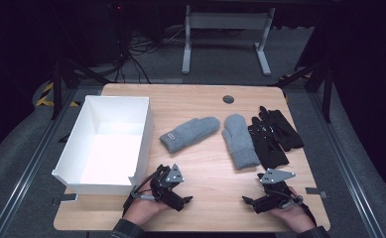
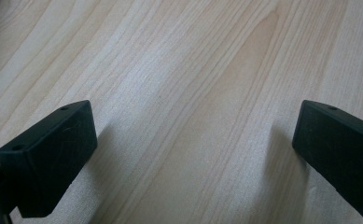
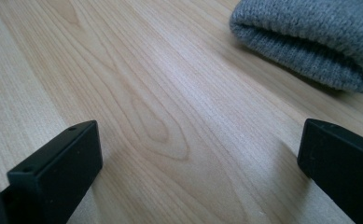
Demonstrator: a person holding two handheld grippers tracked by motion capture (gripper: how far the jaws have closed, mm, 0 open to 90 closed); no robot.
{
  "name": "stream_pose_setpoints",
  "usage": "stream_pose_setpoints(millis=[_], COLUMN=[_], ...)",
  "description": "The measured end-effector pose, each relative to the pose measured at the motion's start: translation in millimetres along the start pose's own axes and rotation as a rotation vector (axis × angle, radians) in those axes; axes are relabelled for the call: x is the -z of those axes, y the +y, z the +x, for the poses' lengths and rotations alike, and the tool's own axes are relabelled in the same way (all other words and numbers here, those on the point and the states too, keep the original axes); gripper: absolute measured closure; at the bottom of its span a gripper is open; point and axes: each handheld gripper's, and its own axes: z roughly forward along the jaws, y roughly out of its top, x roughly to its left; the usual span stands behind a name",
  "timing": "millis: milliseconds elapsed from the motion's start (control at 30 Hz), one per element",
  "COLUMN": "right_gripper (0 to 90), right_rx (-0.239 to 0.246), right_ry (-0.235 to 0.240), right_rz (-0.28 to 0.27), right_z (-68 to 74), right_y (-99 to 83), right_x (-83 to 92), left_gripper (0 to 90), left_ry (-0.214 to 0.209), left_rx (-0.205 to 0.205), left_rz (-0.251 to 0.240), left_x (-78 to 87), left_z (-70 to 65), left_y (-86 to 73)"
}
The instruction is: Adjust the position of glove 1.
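Nothing packed yet: both grey mittens [image 1: 215, 136] and black gloves [image 1: 272, 136] lie at 12–1 o'clock, white box [image 1: 64, 163] bare, left claw [image 1: 180, 201] and right claw [image 1: 250, 202] spread, holding nothing.

On the desk [image 1: 205, 163], a box [image 1: 106, 144] stands at the left side, reaching close to the near edge. To its right lie two mittens: one mitten [image 1: 189, 133] just beside the box, the other mitten [image 1: 239, 141] right of it, the two apart. A pair of gloves [image 1: 272, 136] lies furthest right, touching the second mitten. The left claw [image 1: 186, 200] sits at the near edge, before the box's right corner; the right claw [image 1: 248, 201] sits before the second mitten and the gloves.
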Motion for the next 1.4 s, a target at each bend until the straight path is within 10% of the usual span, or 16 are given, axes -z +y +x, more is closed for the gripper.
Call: stream_pose_setpoints(millis=[433, 933, 1400], right_gripper=[15.9, 25.3, 46.8], right_rx=[-0.006, -0.061, -0.073], right_ry=[-0.014, -0.023, -0.061], right_rz=[-0.007, -0.108, -0.060], right_z=[0.7, -32.0, -65.6], right_y=[12.7, 52.7, 74.3], right_x=[12.0, 11.2, -13.0], left_gripper=[0.2, 0.2, 0.3], left_ry=[0.001, -0.001, 0.001], left_rx=[0.002, 0.001, 0.007], left_rz=[0.000, -0.001, 0.006], left_x=[0.0, -0.3, 0.7], left_z=[0.0, 0.3, -0.2], left_y=[0.1, 0.4, -0.2])
